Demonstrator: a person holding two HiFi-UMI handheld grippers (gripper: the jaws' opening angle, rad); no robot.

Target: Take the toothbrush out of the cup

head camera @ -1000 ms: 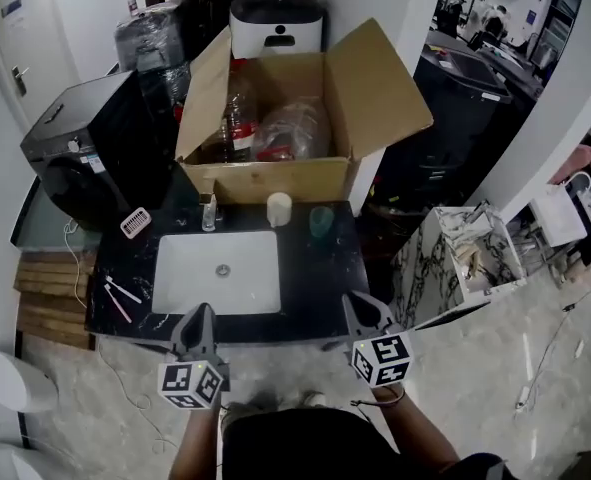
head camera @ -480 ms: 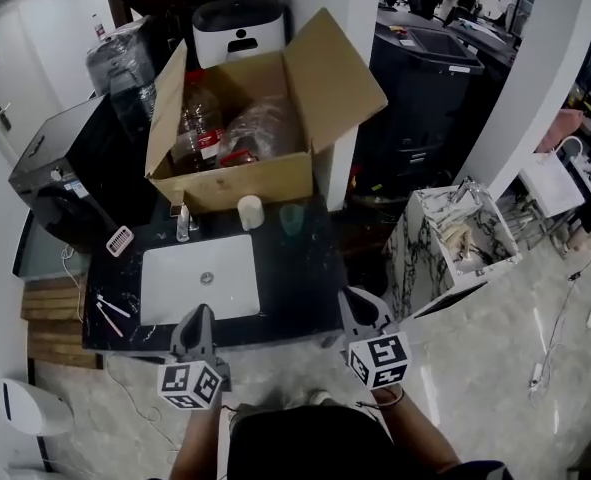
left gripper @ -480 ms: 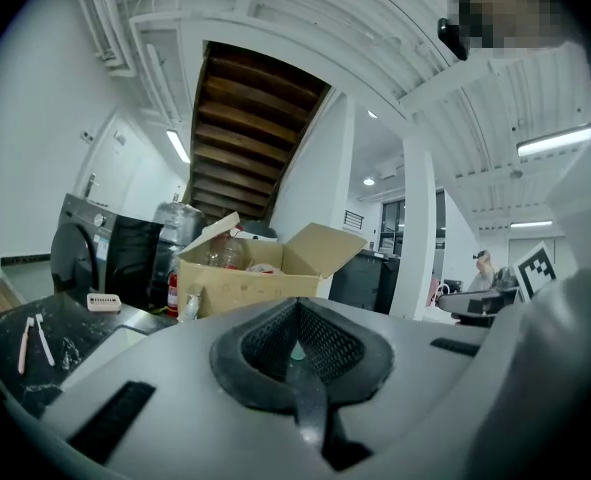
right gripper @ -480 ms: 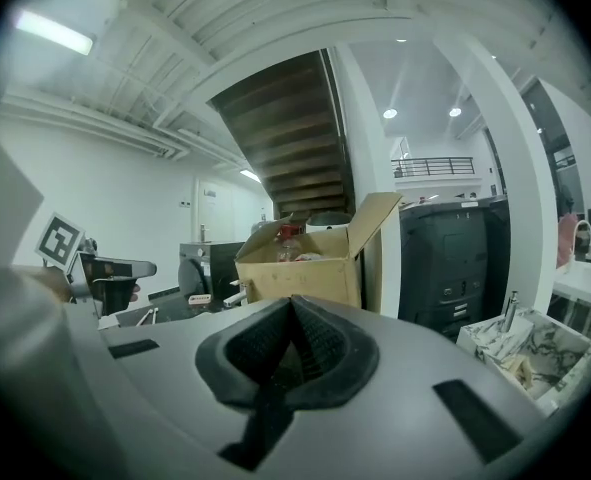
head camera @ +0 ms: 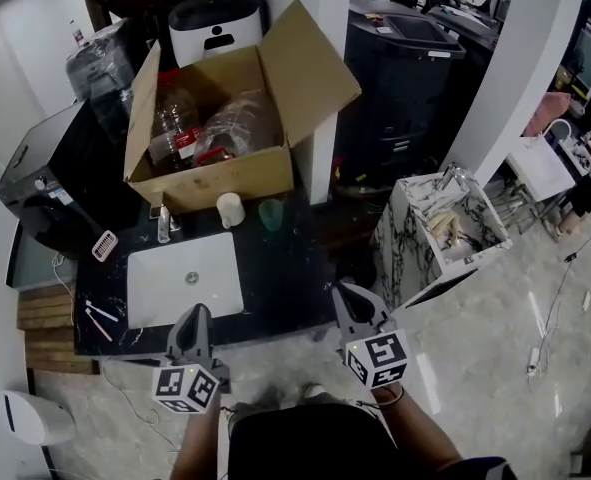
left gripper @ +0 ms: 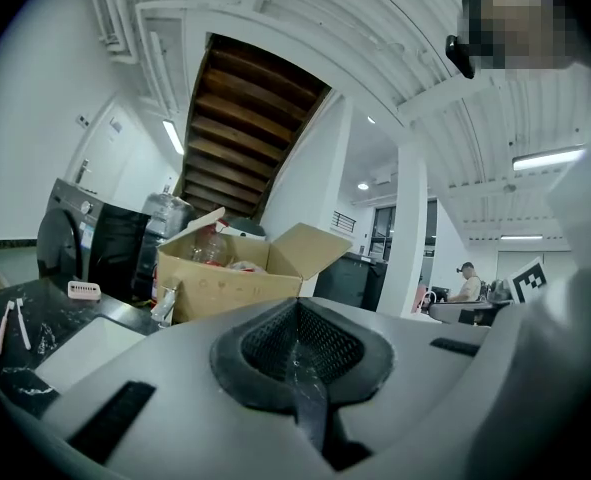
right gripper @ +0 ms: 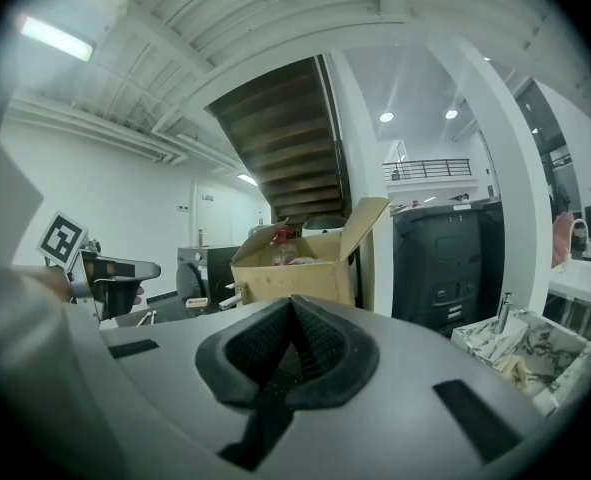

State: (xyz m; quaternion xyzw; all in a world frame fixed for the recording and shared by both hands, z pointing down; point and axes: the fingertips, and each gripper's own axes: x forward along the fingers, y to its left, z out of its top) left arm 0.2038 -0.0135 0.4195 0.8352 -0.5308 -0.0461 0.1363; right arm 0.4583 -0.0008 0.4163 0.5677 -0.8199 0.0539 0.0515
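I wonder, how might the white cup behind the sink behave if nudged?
The white cup stands upright and looks taller than wide, so a high nudge may tip it. The black counter looks glossy, so it would probably slide easily.

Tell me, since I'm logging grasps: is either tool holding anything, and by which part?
Nothing is held: the left tool and the right tool each have jaws together, nothing between them.
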